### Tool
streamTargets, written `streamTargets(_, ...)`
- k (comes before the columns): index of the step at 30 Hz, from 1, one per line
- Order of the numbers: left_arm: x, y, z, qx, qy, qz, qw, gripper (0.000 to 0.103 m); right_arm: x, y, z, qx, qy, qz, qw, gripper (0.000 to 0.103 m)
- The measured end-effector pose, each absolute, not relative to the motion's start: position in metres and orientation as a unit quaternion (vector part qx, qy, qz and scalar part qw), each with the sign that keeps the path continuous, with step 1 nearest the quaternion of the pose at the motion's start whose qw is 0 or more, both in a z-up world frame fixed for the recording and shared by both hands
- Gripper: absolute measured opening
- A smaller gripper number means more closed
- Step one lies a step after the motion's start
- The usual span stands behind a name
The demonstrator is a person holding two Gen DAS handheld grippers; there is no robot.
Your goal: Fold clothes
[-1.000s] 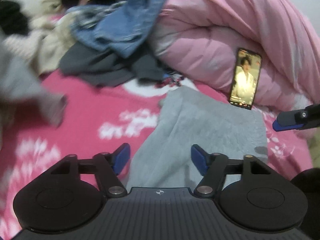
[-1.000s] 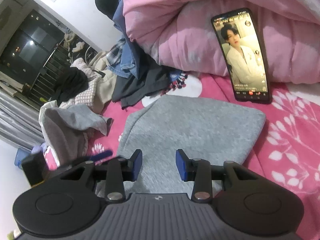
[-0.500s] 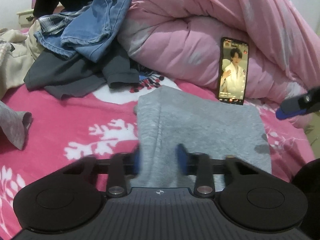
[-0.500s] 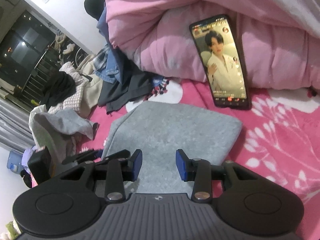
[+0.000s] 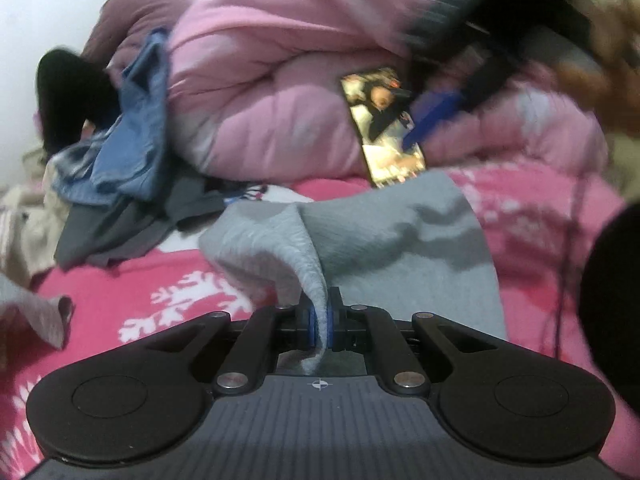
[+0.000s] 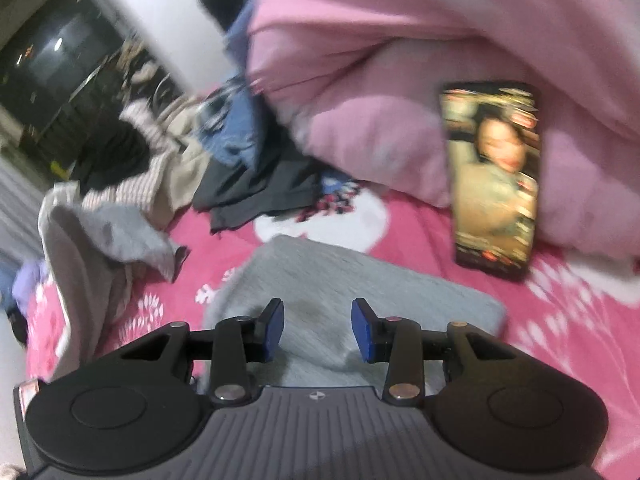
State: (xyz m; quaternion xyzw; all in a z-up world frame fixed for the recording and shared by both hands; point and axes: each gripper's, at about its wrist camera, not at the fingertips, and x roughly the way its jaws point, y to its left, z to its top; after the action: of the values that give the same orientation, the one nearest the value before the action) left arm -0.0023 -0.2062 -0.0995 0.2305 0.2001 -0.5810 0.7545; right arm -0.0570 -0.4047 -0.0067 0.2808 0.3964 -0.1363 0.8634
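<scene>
A folded grey garment [image 5: 400, 236] lies on the pink flowered bedspread [image 5: 132, 284]. My left gripper [image 5: 321, 326] is shut on the garment's near left edge, and a ridge of grey cloth rises from the blue pads. In the left wrist view the right gripper's blue fingertip [image 5: 432, 116] shows blurred at the upper right, in front of the phone [image 5: 384, 124]. My right gripper [image 6: 318, 330] hangs open over the near part of the grey garment [image 6: 344, 280], with nothing pinched between its pads.
A phone [image 6: 494, 176] with a lit screen leans on the bunched pink duvet [image 6: 380, 60]. Blue jeans [image 5: 136, 136], dark clothes [image 5: 132, 224] and pale garments [image 6: 100, 236] are heaped at the back left. A dark shape [image 5: 612, 292] fills the right edge.
My left gripper has gone from open to shut on the grey garment's edge and lifted it into a fold. Both views have shifted and blurred; the right gripper moved toward the phone.
</scene>
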Motion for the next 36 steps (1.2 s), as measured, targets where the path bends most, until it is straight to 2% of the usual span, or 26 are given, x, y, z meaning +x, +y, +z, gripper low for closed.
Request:
streamTargets(5, -0.007, -0.208, -0.105, 0.246, 0.19, -0.584, 0.75, 0.004, 0.001, -0.363, -0.007, 0.169, 0.43, -0.097, 0.882, 0.057)
streamTargets(8, -0.008, -0.209, -0.107, 0.25, 0.188, -0.588, 0.746, 0.004, 0.039, -0.347, -0.014, 0.114, 0.45, -0.079, 0.882, 0.057)
streamTargets(14, -0.011, -0.209, -0.112, 0.257, 0.186, -0.596, 0.737, 0.004, 0.101, -0.369, -0.043, 0.152, 0.526, -0.099, 0.831, 0.055)
streamTargets(22, -0.01, -0.21, -0.115, 0.251, 0.195, -0.605, 0.73, 0.005, 0.136, -0.387, -0.061, 0.212, 0.612, -0.122, 0.752, 0.055)
streamTargets(32, -0.008, -0.212, -0.119, 0.247, 0.196, -0.609, 0.728, 0.005, 0.166, -0.363, -0.087, 0.151, 0.674, -0.1, 0.717, 0.057)
streamTargets(34, -0.007, -0.211, -0.119, 0.244, 0.196, -0.609, 0.729, 0.005, 0.162, -0.364, -0.088, 0.146, 0.667, -0.097, 0.724, 0.054)
streamTargets(35, -0.007, -0.21, -0.119, 0.243, 0.195, -0.609, 0.729, 0.005, 0.158, -0.365, -0.085, 0.144, 0.659, -0.097, 0.732, 0.044)
streamTargets(36, -0.006, -0.21, -0.119, 0.242, 0.195, -0.609, 0.73, 0.005, 0.154, -0.367, -0.082, 0.143, 0.651, -0.097, 0.739, 0.028)
